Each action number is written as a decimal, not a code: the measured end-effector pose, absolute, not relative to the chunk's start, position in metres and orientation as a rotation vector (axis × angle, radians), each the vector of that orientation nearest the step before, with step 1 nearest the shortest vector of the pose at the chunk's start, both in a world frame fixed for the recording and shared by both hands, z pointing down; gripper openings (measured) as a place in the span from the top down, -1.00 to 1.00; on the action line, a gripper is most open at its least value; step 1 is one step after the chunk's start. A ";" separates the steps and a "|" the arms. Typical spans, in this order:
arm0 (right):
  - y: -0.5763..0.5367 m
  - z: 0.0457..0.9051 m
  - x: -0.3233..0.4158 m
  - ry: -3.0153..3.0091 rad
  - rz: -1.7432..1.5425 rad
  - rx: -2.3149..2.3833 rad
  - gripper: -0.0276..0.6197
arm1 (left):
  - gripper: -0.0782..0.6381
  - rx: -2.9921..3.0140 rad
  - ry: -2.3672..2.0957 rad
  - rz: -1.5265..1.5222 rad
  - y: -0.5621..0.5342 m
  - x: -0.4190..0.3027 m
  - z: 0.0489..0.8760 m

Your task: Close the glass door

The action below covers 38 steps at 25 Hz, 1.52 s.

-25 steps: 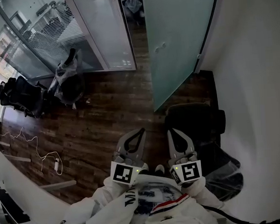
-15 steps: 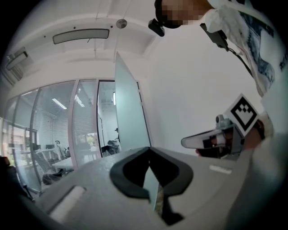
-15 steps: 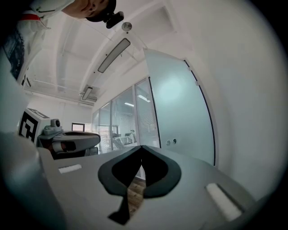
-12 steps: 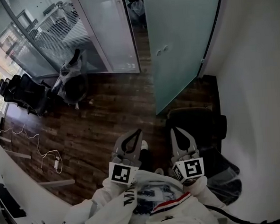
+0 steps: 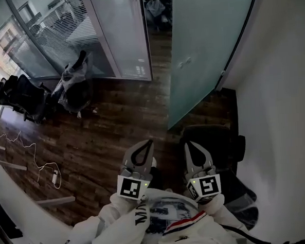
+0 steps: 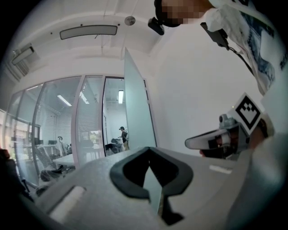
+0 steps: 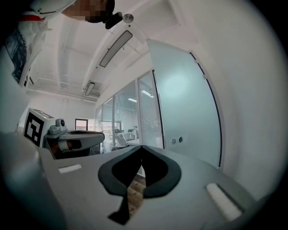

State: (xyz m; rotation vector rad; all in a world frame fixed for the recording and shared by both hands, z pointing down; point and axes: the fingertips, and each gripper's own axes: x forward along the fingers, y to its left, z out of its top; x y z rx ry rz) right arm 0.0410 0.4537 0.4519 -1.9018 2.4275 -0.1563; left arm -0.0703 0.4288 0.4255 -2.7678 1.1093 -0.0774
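Now, my right claw [image 7: 141,147]: jaws pressed together at the tips with nothing between them, pointing level toward the door.
My left claw [image 6: 148,148]: likewise closed and empty. It is held just beside the right one, and the head view shows both close in front of my chest.
Between claws and door: bare wooden floor [image 5: 116,126] and a black chair [image 5: 210,133]. The chair stands just ahead of my right claw, near the foot of the door.
Where the glass door [image 5: 204,43] is: it is a frosted panel standing open, swung out at an angle from the white wall [image 5: 286,110] on my right. Its hinge side is by that wall and its free edge is toward the middle of the room. It is well apart from both claws.
On the door face: two small round fittings [image 7: 177,140], nearer the free edge. I can make out no handle.
Doorway: an open gap between the free edge and the glass partition [image 5: 119,33] to the left.
Step in hand: the approach, as I judge it. Neither claw touches the door and nothing is done yet.
Next move calls for: getting past the chair to the free edge. From there I would push or hook the panel with closed tips and swing it across the gap toward the partition, slowly, because glass is heavy and closed tips may slip on it.
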 end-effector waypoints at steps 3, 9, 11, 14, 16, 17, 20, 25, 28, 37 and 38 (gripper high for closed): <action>0.429 0.454 0.039 2.431 -0.166 -1.909 0.89 | 0.79 -2.779 1.099 -0.079 0.406 -0.069 0.427; 0.383 0.455 0.026 2.450 -0.177 -1.903 0.90 | 0.79 -2.797 1.109 -0.113 0.358 -0.078 0.433; 0.369 0.458 0.025 2.456 -0.183 -1.905 0.89 | 0.79 -2.795 1.108 -0.108 0.342 -0.078 0.434; 0.348 0.463 0.026 2.443 -0.211 -1.926 0.90 | 0.79 -2.808 1.101 -0.113 0.320 -0.079 0.437; 0.332 0.461 0.025 2.442 -0.203 -1.935 0.90 | 0.79 -2.816 1.093 -0.116 0.305 -0.079 0.438; 0.324 0.460 0.025 2.444 -0.193 -1.936 0.90 | 0.79 -2.818 1.087 -0.113 0.297 -0.079 0.437; 0.301 0.459 0.023 2.438 -0.185 -1.953 0.89 | 0.79 -2.828 1.069 -0.104 0.273 -0.080 0.436; 0.272 0.463 0.025 2.391 -0.214 -2.016 0.90 | 0.79 -2.847 1.010 -0.095 0.238 -0.076 0.436; 0.258 0.464 0.026 2.355 -0.218 -2.062 0.89 | 0.79 -2.865 0.963 -0.087 0.221 -0.075 0.436; 0.241 0.473 0.043 2.210 -0.258 -2.212 0.89 | 0.79 -2.931 0.799 -0.091 0.190 -0.055 0.443; 0.240 0.473 0.046 2.198 -0.257 -2.226 0.90 | 0.79 -2.939 0.784 -0.100 0.189 -0.052 0.445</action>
